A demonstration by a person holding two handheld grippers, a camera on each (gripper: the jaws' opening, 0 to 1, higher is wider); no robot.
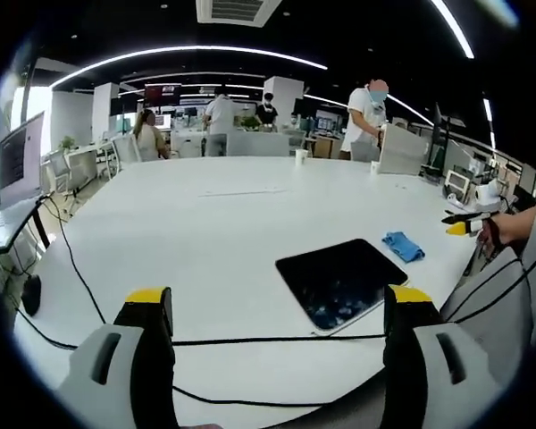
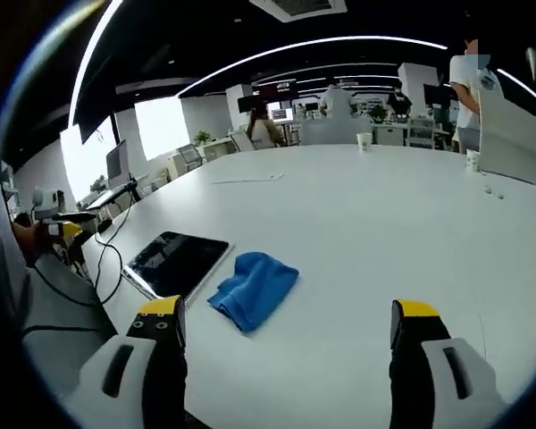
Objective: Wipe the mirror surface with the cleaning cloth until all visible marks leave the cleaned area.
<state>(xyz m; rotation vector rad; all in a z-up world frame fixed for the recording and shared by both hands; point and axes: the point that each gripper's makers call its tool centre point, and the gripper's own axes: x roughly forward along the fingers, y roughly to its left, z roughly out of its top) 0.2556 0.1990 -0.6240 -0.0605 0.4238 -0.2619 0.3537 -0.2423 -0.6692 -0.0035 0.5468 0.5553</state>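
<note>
Both claws, the left gripper (image 1: 277,313) and right gripper (image 2: 286,326), are released, with the blue cloth (image 2: 253,288) beside the dark mirror (image 2: 175,263) near the desk (image 2: 375,223) edge.

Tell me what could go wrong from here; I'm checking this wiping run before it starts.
The mirror lies near the table edge, partly over a black cable, so pressing while wiping may rock or slide it. The blue cloth lies bunched beside it, ungrasped; a poor pinch could drag it away. Both the left gripper and the right gripper are open and empty, so the smudges visible on the mirror remain.
</note>
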